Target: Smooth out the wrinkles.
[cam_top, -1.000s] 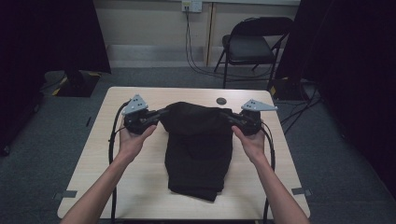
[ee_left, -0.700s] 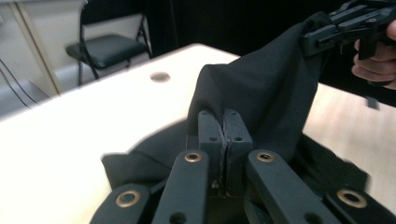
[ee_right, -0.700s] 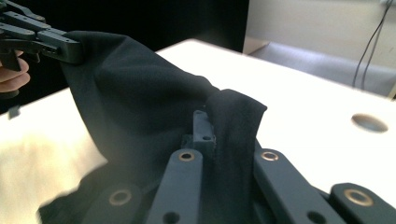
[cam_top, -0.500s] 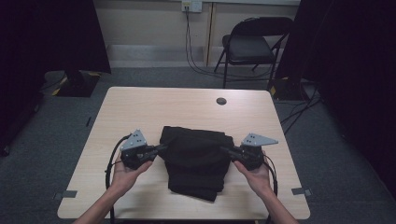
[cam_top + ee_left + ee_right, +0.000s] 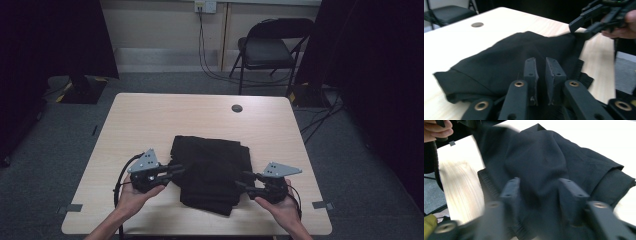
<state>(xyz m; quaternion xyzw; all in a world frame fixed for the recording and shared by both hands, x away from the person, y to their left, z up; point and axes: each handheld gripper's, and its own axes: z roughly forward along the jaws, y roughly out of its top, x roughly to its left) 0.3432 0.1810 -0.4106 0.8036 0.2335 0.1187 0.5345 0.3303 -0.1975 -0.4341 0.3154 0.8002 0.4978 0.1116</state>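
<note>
A folded black garment (image 5: 212, 170) is lying on the pale wooden counter (image 5: 150, 120), sitting directly between the two claws on the near half of the top. The left claw (image 5: 176, 170) is resting at the garment's left edge, held in the person's left hand (image 5: 135, 192), with its grey plate on top and its cable curling away behind it. In the left gripper view its jaws are standing close together with a narrow slit between the pads, and dark cloth is lying right in front of and below them; I cannot tell whether any fabric is pinched there. The right claw (image 5: 243, 181) is sitting at the garment's right edge, held in the right hand (image 5: 277, 202). In the right gripper view, which is blurred, its jaws are standing wide apart with the cloth spreading beyond and between them, gripping nothing. Past the garment, farther from both claws, a small round grommet (image 5: 237, 108) is sitting in the counter near its far edge, and a folding chair (image 5: 272, 45) is standing on the floor beyond.
</note>
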